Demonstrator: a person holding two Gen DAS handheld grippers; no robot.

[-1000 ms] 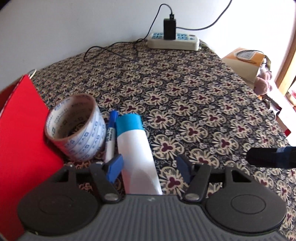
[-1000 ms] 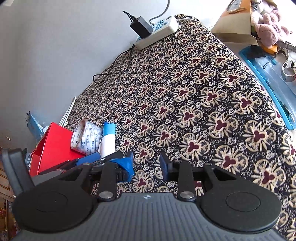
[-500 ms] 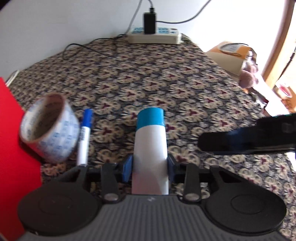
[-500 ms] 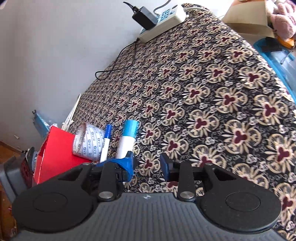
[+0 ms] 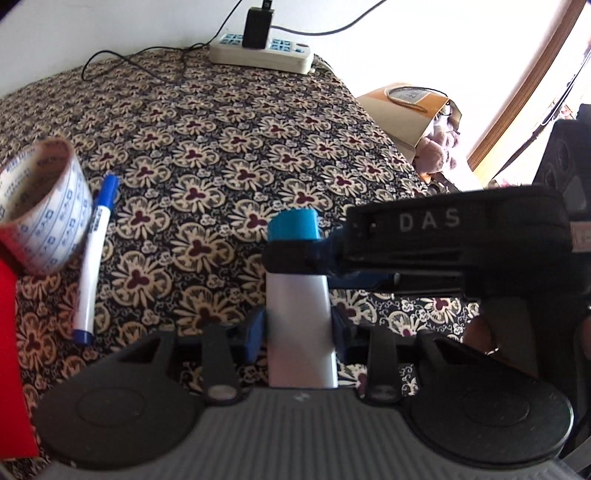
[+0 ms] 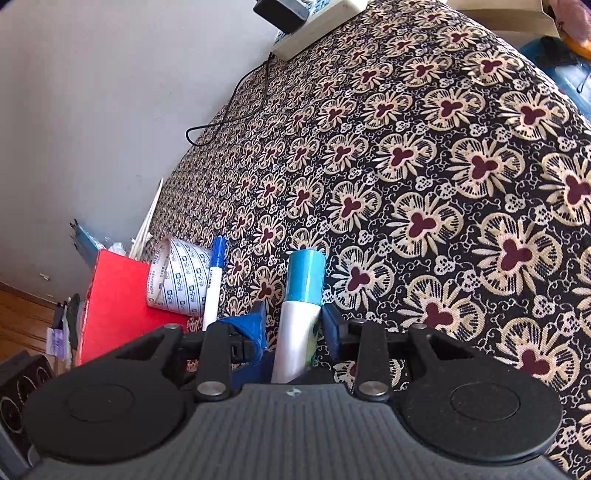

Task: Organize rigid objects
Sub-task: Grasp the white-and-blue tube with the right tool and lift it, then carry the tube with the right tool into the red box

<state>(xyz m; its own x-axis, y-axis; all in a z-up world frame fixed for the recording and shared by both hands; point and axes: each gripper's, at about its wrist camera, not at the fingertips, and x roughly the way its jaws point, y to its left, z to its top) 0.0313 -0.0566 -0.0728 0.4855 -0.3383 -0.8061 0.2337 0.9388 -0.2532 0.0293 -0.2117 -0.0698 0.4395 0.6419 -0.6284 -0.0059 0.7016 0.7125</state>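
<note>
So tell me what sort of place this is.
Probably a home room, not a lab: a floral tablecloth covers the table, a power strip lies by the wall, and a plush toy sits beside it.

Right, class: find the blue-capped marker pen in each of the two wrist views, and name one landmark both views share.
Left wrist view: marker pen lies left of centre, beside the tape roll.
Right wrist view: marker pen sits lower left, beside the tape roll.
Shared landmark: the power strip, at the top in both.
</note>
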